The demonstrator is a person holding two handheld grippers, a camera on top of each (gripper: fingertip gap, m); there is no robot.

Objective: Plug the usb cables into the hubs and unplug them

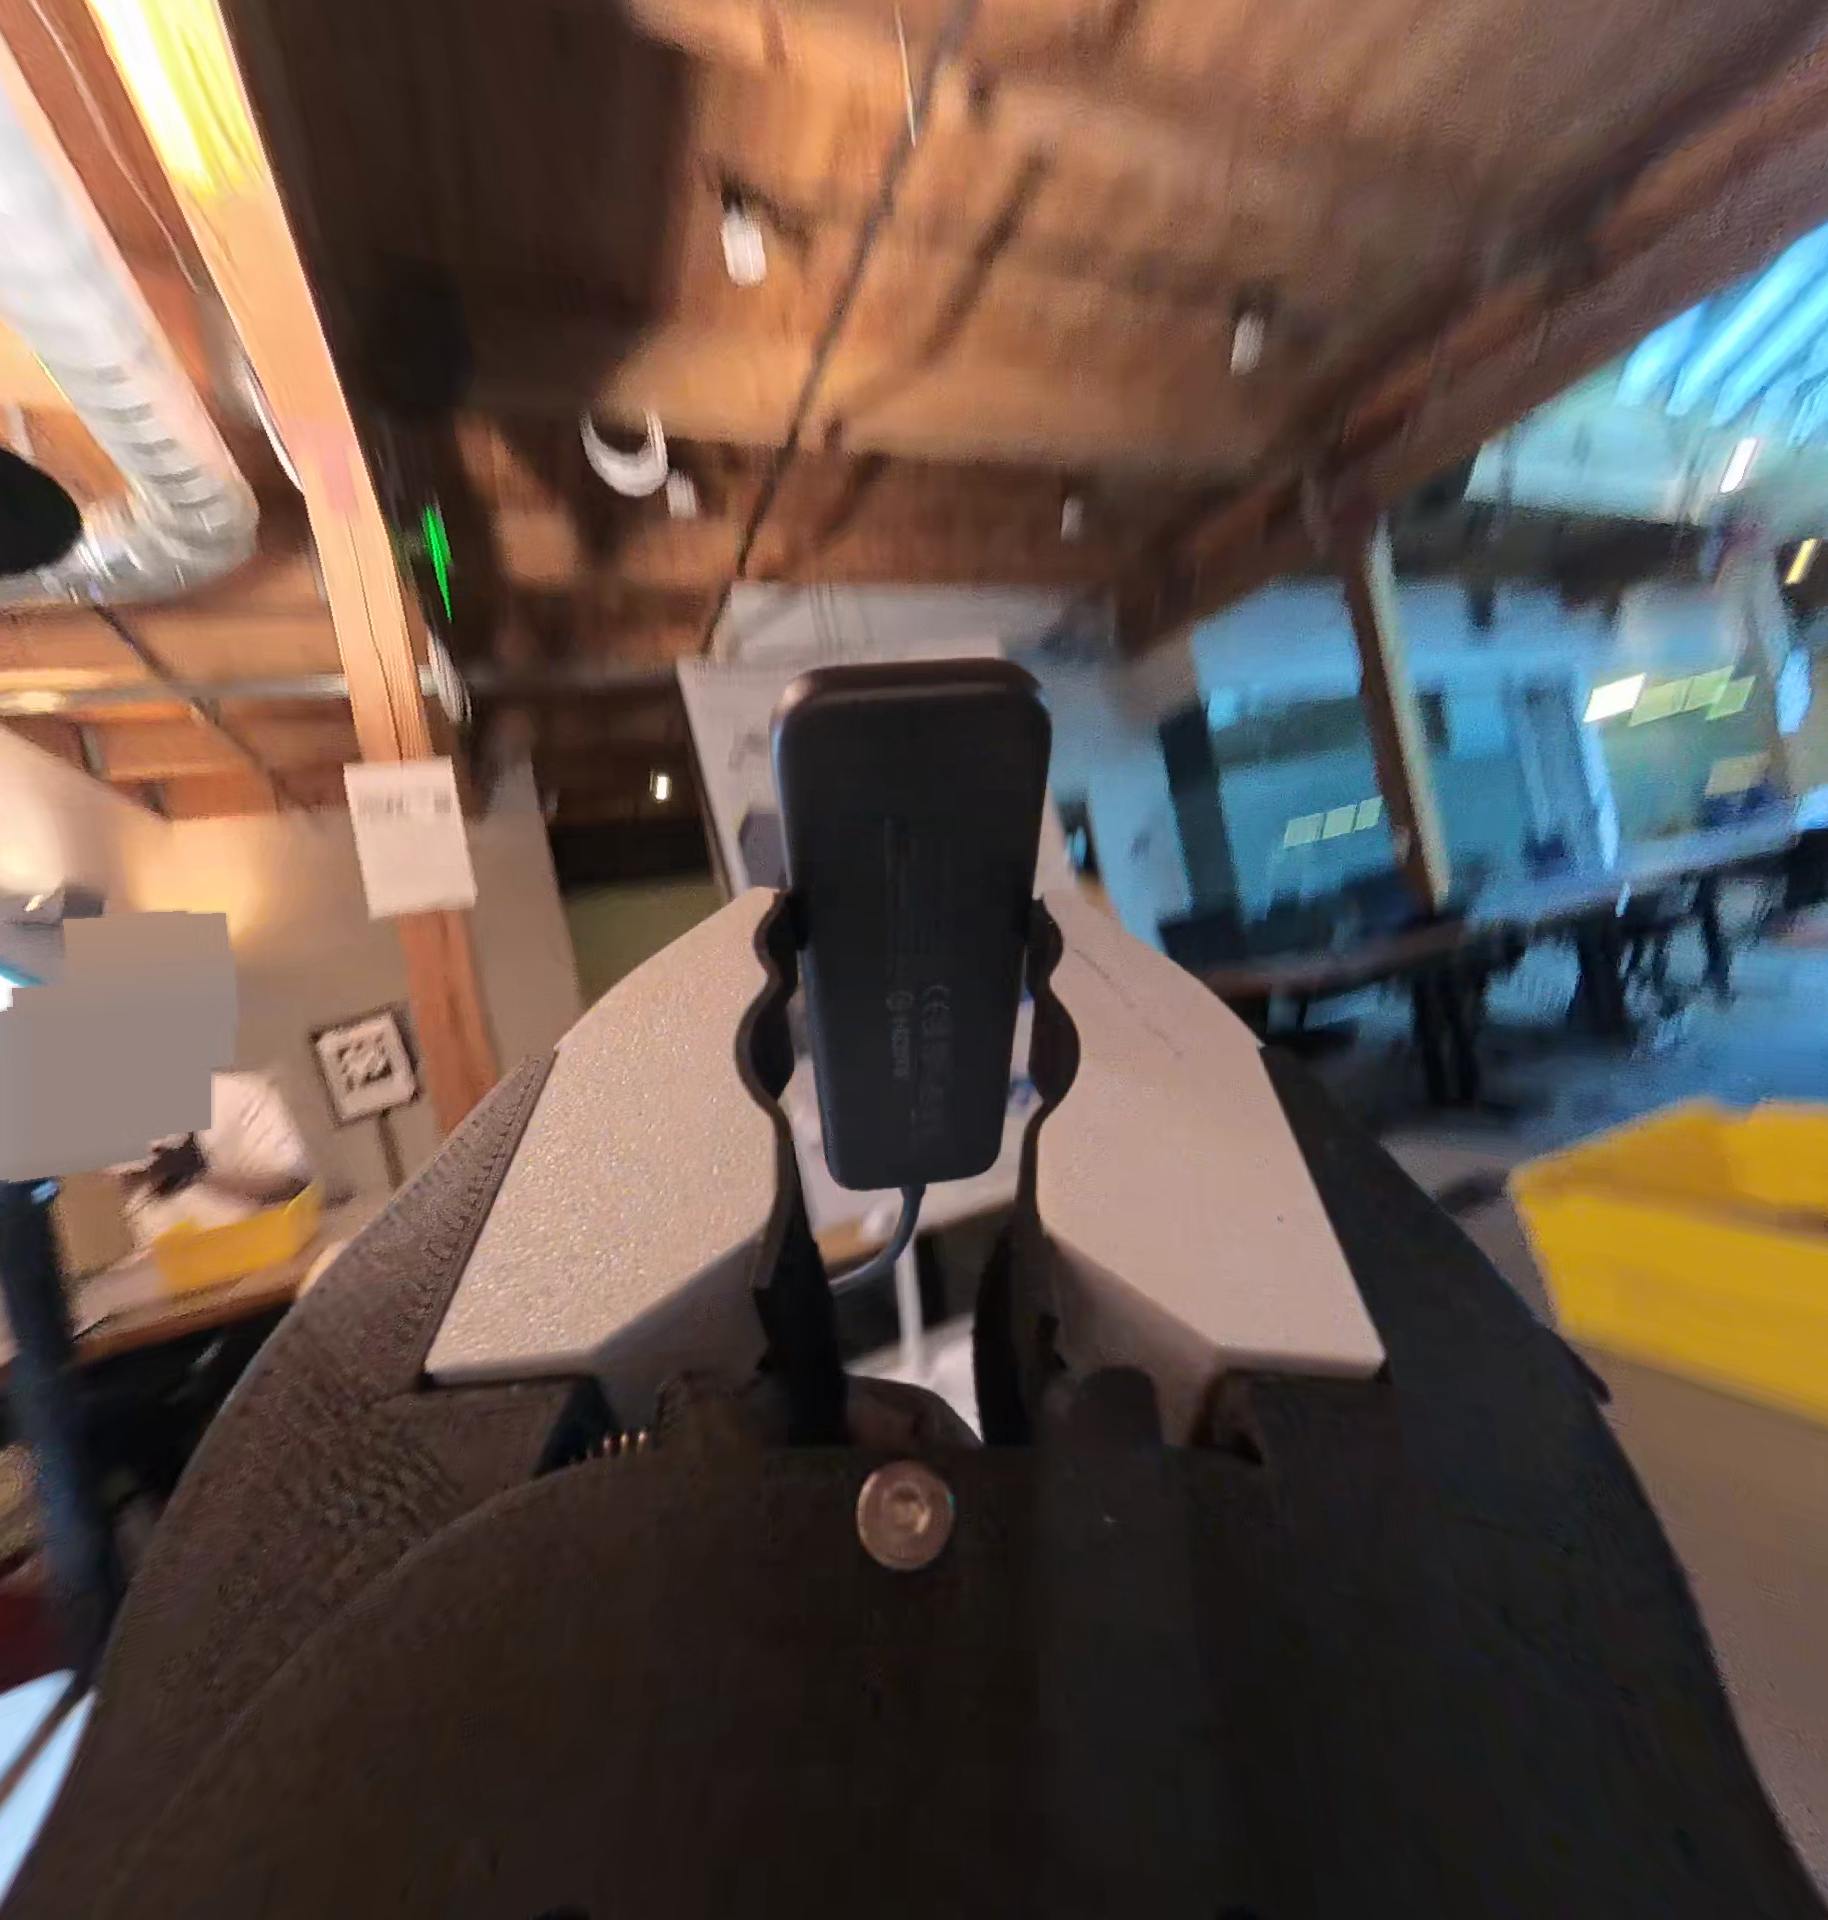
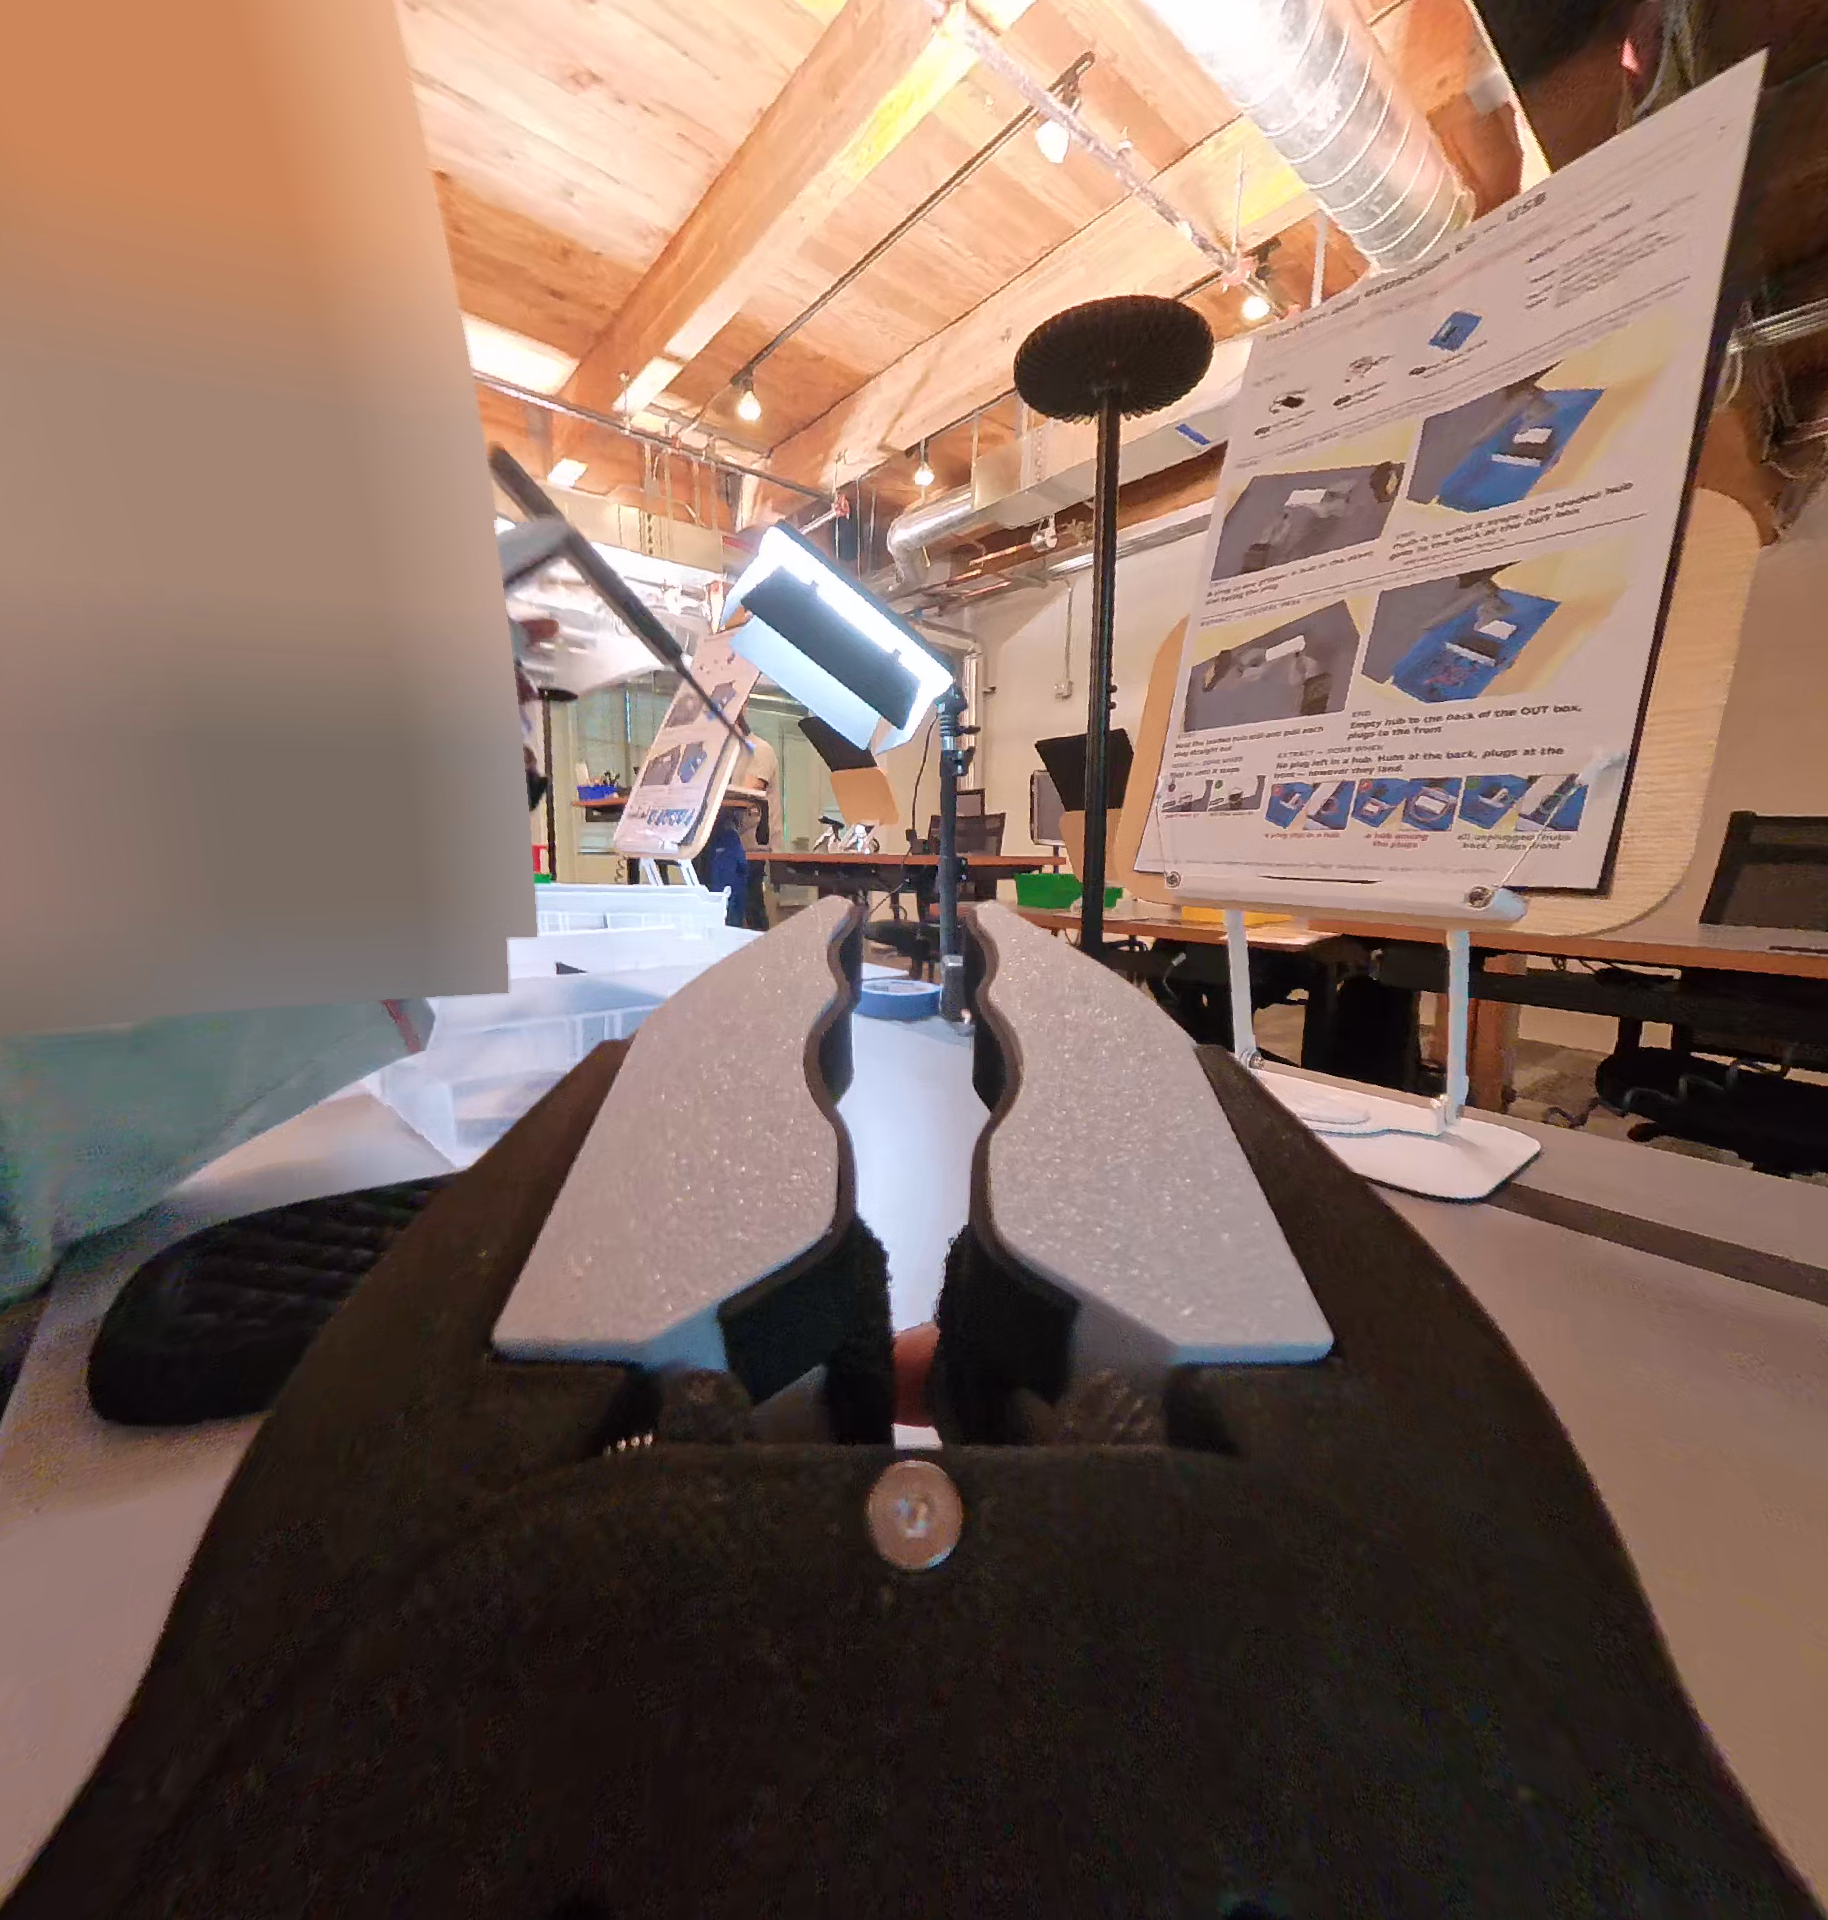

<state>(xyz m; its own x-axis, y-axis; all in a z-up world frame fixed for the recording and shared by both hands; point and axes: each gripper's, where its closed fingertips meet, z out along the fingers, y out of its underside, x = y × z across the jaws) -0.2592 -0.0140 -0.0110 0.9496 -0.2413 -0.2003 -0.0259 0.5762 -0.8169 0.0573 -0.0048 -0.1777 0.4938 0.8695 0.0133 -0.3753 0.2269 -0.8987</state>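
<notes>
My left gripper is shut on a dark grey USB hub, gripping its two long sides. The hub stands upright between the fingers, raised off the table and pointing toward the wooden ceiling. Its thin grey cable hangs down from its lower end. No plug shows in the hub. The view is motion-blurred. My right gripper rests low over the white table. Its jaws are nearly together with a narrow gap and hold nothing. No loose USB cable shows in either view.
A yellow bin sits to the right of the left gripper. A printed sheet on a white stand is at the right; a black pole, a lamp panel and blue tape are ahead. Clear bins and a sleeve are at the left.
</notes>
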